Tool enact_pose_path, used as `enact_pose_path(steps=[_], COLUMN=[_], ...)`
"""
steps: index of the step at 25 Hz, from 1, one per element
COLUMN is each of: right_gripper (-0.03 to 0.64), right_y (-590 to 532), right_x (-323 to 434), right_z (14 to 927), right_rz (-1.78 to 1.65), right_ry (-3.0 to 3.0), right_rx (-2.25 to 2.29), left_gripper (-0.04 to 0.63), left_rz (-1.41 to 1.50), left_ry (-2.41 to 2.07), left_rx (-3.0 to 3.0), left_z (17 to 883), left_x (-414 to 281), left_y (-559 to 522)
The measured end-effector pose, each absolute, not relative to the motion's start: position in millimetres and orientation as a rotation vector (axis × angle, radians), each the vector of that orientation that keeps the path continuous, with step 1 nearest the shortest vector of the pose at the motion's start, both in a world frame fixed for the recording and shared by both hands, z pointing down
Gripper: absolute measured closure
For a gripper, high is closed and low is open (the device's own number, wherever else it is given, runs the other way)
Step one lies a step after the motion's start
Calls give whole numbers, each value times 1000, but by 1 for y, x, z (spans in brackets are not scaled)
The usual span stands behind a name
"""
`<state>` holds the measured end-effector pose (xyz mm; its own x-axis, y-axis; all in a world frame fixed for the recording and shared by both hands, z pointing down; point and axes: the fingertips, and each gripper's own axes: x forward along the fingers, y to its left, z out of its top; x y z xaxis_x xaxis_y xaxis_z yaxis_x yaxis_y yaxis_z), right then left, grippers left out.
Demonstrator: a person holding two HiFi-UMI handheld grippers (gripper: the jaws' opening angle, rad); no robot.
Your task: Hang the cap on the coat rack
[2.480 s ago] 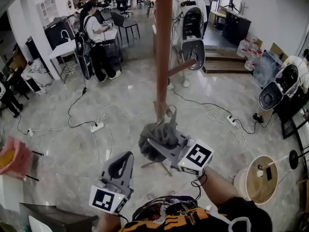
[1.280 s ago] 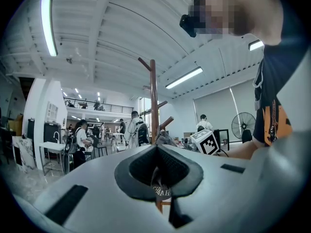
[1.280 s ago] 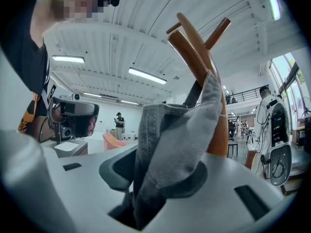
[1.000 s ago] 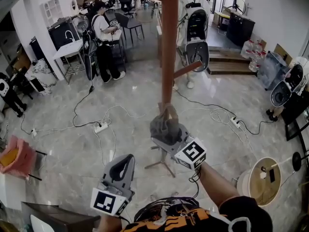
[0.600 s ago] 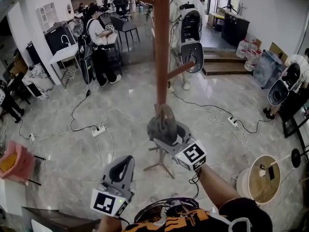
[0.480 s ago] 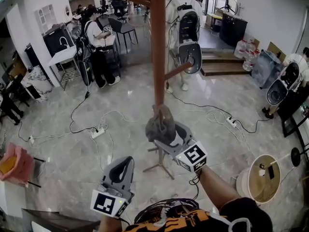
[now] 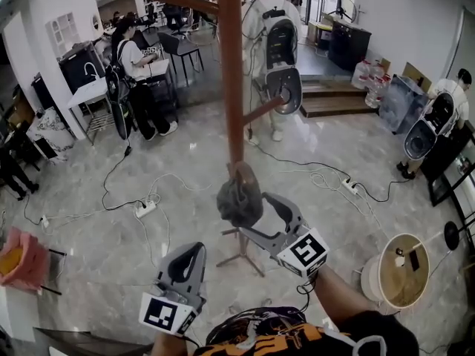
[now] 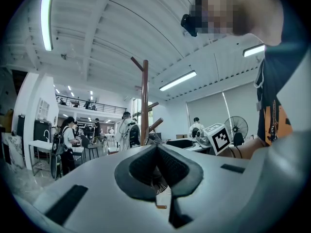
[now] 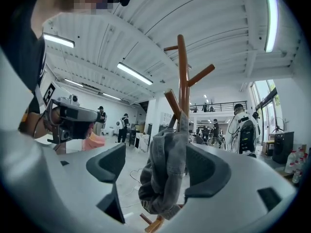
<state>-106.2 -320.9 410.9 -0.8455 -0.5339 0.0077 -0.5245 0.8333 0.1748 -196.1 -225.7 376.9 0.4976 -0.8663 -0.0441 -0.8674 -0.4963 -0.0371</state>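
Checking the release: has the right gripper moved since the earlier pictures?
Yes. The right gripper has drawn back from the rack, toward the person; its fingers have just been opening, the hung cap loose between them.

I'm seeing a pale marble floor (image 7: 67, 162) strewn with cables (image 7: 326, 176), with a white power strip (image 7: 146, 208) among them. At left a person (image 7: 128, 58) stands at a white desk (image 7: 90, 91). There's a round wooden table (image 7: 397, 271) on the right and something pink (image 7: 18, 252) at the left edge.
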Motion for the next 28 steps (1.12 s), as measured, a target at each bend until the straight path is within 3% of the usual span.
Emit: enact_pose_path(steps=[9, 14, 28], right_gripper=[244, 267, 479], right_y=[-285, -269, -264], right_x=[-97, -94, -81], right_z=[381, 380, 364], right_rz=[-412, -316, -302], right_ry=[-2983, -3021, -3090], right_rx=[804, 783, 759], left_gripper=[572, 572, 572], left_rz=[32, 49, 26], left_ry=[1536, 1548, 1543], left_rx=[-2676, -2659, -2676], left_z=[375, 373, 379], left_x=[-198, -203, -194], left_y=[-230, -228, -237])
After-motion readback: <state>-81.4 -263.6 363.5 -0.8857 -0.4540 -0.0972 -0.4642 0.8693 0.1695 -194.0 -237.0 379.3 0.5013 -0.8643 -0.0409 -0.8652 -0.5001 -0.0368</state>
